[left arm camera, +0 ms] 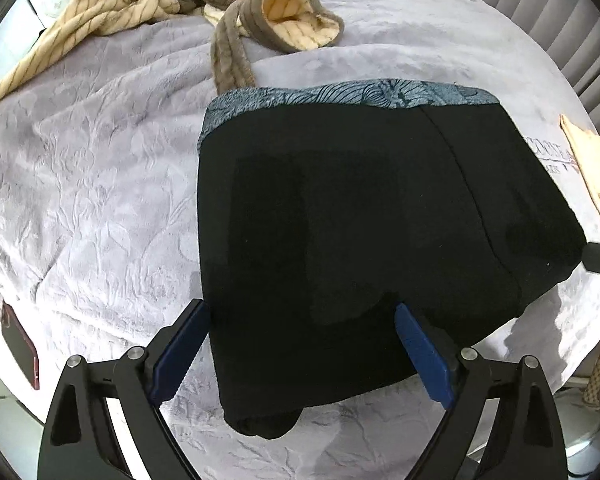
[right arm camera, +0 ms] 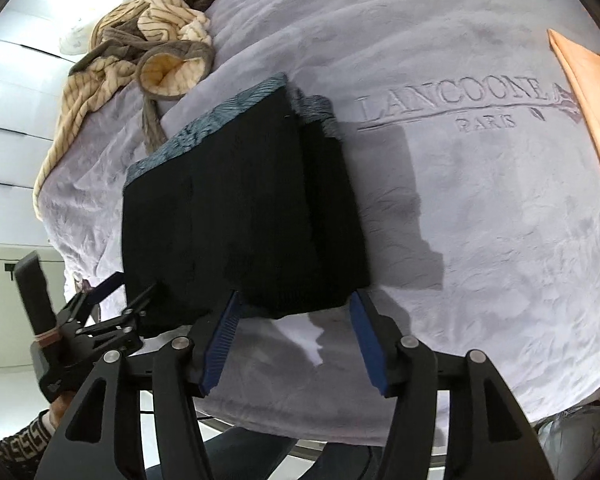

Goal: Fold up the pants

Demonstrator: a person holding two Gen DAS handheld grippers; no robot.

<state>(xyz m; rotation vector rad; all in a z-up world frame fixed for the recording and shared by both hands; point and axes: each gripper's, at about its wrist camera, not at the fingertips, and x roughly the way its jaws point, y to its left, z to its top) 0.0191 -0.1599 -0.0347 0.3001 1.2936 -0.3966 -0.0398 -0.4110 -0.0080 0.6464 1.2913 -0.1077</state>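
black fabric fills the middle of both views: the pants lie folded into a compact, roughly square stack on the lavender blanket that covers the bed, with the blue-grey patterned waistband running along the far edge. the layers sit one on another, and in the right wrist view the stack shows a thick, stepped side, so the folding looks all but done.

the left gripper points steeply down at the near edge of the stack. its blue pads are spread wide, one over the blanket beside the cloth and the other over the black fabric; neither presses on anything, and no cloth is pinched between them. the right gripper stands at the stack's near corner with its fingers apart too, the pads bracketing the edge of the pants but clear of it, with bare blanket showing in the gap. both sets of fingers parted at the same edge reads as a release: the fold has been laid down and let go, so the stack rests by its own weight.

the left tool also shows low in the right wrist view, beside the stack's left edge, held by a hand in a patterned sleeve. a striped cream and brown garment lies bunched at the far end of the bed, touching the waistband's corner region but not on the stack. an orange cloth lies well apart at the right. a dark red phone rests near the blanket's left edge.
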